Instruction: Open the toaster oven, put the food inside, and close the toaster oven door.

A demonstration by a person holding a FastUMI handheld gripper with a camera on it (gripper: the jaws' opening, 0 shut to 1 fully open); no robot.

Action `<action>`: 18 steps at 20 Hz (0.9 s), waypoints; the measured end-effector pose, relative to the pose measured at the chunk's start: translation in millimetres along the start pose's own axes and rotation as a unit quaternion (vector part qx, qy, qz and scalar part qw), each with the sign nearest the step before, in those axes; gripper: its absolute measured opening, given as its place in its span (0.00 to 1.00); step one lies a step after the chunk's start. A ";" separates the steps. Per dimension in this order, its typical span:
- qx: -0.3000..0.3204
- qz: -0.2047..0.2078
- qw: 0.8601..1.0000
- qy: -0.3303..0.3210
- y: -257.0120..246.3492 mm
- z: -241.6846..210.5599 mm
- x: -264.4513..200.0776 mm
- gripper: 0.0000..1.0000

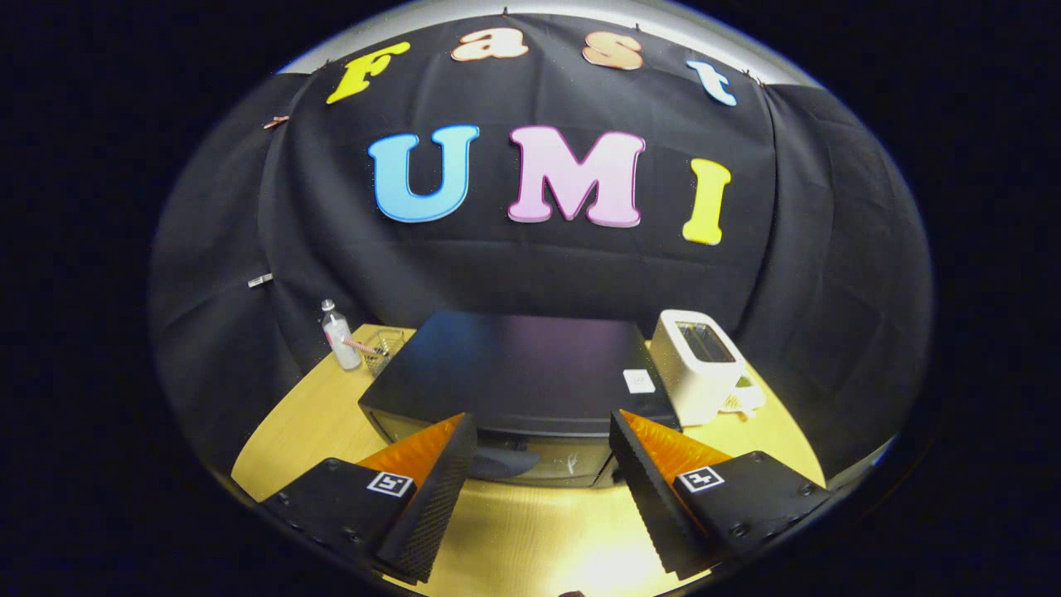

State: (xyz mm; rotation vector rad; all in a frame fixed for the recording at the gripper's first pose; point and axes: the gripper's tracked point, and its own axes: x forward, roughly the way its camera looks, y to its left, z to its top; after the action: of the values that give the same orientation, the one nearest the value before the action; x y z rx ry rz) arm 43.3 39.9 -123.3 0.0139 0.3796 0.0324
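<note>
A black toaster oven sits on the wooden table, seen from above and in front. Its glass door faces me and looks closed, with a dark handle across its upper part. My gripper is open and held above the table in front of the oven, the door showing in the gap between the two fingers. Nothing is between the fingers. The oven's front face is partly hidden behind the fingertips. I cannot make out the food.
A white slot toaster stands right beside the oven on its right. Left of the oven at the back are a clear bottle and a small wire basket. Black cloth walls close in behind the table.
</note>
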 end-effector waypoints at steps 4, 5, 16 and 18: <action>0.008 -0.002 0.999 -0.054 -8.8 51.6 -22.6 0.99; 0.011 -0.004 0.998 -0.064 -11.8 60.7 -28.0 0.99; 0.019 -0.025 0.983 -0.181 -40.5 156.9 -86.8 0.99; 0.021 -0.033 0.981 -0.188 -47.0 158.2 -88.0 0.99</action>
State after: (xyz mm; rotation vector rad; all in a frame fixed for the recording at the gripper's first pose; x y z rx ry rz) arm 21.7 -11.3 55.2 0.0483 0.0031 -0.0432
